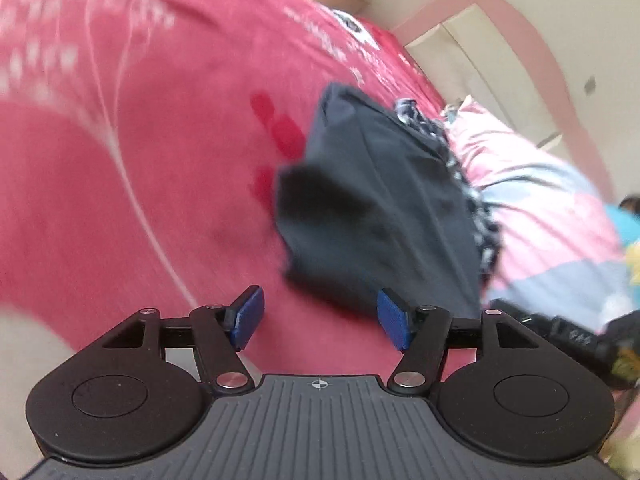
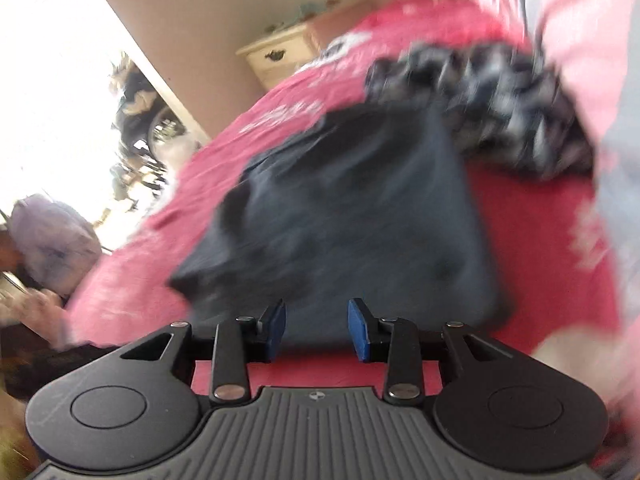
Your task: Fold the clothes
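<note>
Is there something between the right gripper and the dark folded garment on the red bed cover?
Nothing visible. The right gripper has its jaws open and empty, and the dark folded garment lies directly ahead on the red bed cover. The black-and-white patterned cloth lies beyond the garment, not in the path.

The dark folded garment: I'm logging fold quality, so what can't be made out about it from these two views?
- Left wrist view: the dark folded garment has its near edge smeared by motion blur, and its near right corner is hidden behind the left gripper.
- Right wrist view: the whole garment is blurred; fold lines and layer count are unreadable.
- Right wrist view: the patterned cloth behind it is too blurred to identify.
</note>
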A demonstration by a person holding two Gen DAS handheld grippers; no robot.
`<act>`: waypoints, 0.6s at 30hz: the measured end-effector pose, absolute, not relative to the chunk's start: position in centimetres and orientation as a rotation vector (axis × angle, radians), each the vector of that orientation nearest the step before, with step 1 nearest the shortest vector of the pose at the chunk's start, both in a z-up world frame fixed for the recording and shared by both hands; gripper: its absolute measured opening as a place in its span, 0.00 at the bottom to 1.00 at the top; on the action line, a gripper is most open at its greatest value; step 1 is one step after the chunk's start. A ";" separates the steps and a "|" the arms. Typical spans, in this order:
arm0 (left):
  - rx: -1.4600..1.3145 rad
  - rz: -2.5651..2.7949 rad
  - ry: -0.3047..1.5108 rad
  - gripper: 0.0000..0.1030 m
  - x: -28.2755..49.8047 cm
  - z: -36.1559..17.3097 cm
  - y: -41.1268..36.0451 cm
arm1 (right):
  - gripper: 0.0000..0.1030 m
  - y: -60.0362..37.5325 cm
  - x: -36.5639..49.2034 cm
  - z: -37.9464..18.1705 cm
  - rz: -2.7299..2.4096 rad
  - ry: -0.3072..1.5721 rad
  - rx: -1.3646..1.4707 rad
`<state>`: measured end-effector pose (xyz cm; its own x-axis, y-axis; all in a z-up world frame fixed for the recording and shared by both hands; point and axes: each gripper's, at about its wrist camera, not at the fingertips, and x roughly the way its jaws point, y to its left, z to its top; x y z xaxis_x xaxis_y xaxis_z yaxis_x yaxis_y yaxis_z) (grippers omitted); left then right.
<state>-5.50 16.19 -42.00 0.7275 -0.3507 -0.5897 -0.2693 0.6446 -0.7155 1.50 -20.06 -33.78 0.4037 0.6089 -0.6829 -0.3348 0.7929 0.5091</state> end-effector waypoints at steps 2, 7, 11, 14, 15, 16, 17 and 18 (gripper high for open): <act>-0.998 -0.052 0.764 0.65 -5.3 -43.1 15.5 | 0.44 -20.7 1.8 -35.4 0.554 1.062 0.479; -1.142 0.019 0.657 0.70 -4.7 -44.6 14.1 | 0.50 -24.8 1.6 -40.6 0.310 1.140 0.990; -1.196 0.071 0.586 0.70 -4.1 -45.0 13.6 | 0.50 -26.3 0.8 -42.6 0.193 1.023 1.207; -1.212 0.107 0.550 0.68 -3.4 -45.1 13.2 | 0.51 -26.4 1.4 -43.3 0.141 0.951 1.285; -1.215 0.119 0.543 0.67 -3.2 -45.2 13.2 | 0.51 -26.3 1.7 -43.6 0.128 0.933 1.306; -1.219 0.131 0.536 0.60 -3.0 -45.2 13.1 | 0.51 -26.2 1.9 -43.7 0.118 0.918 1.317; -1.227 0.143 0.531 0.49 -2.7 -45.3 13.1 | 0.51 -26.0 2.2 -43.7 0.108 0.903 1.324; -1.244 0.154 0.533 0.45 -2.4 -45.6 13.1 | 0.51 -25.9 2.5 -43.6 0.102 0.888 1.327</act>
